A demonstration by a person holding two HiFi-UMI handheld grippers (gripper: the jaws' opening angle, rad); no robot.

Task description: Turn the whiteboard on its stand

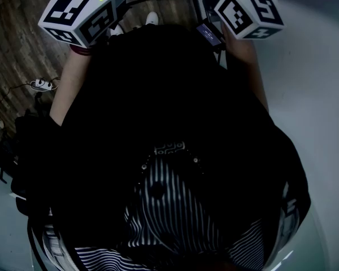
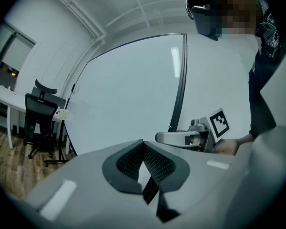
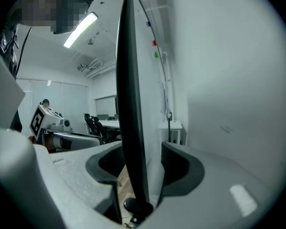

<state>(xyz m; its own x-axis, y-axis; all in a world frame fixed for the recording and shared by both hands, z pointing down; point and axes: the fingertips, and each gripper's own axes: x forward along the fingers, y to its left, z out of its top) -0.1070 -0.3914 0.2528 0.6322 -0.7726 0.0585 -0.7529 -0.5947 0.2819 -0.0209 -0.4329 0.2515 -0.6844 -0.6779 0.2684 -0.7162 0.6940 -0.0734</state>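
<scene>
Right gripper view is showing the right gripper (image 3: 140,165) clamping the whiteboard (image 3: 130,104) by its slim, dark, matte edge at frame centre. The left gripper (image 2: 143,149) is pressing its ribbed black pads (image 2: 158,163) together, empty, facing the board's glossy white face. Both cubes (image 1: 79,13) are bearing black-and-white square markers.
</scene>
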